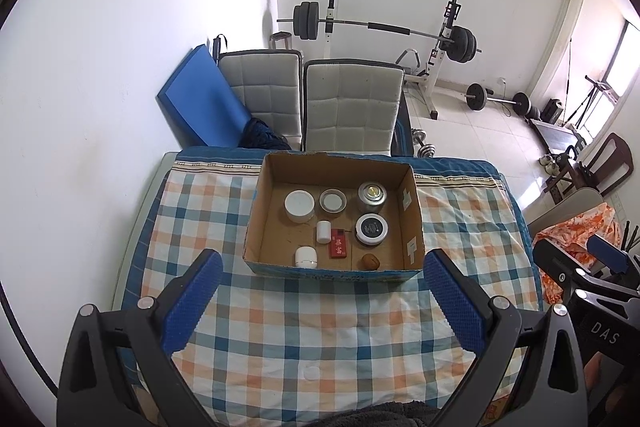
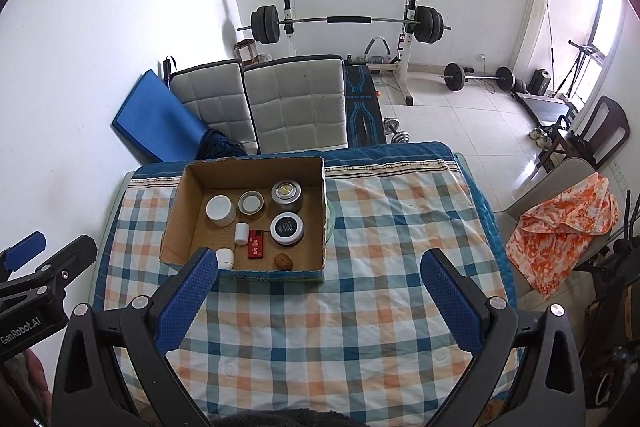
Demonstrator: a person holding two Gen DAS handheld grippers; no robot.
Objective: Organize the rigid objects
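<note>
An open corrugated cardboard box [image 1: 334, 269] is seen near the far edge of the surface [image 1: 320, 331], which is draped in a soft checked cloth of blue, orange and white; inside are held a white-lidded jar [image 1: 299, 205], a shallow round tin [image 1: 332, 202], a metal canister [image 1: 372, 195], a black-lidded jar [image 1: 372, 229], two small white cylindrical bottles [image 1: 324, 231], a red flat packet [image 1: 338, 247] and a brown nut-like lump [image 1: 371, 262]. The left gripper [image 1: 322, 305] and right gripper [image 2: 316, 301] are both held wide apart above the near half of the cloth, nothing gripped, blue textured pads on black frames. Two padded grey chair backs [image 1: 352, 103] are set just beyond the far edge, with a barbell rack [image 1: 380, 27] farther back on the tiled floor.
</note>
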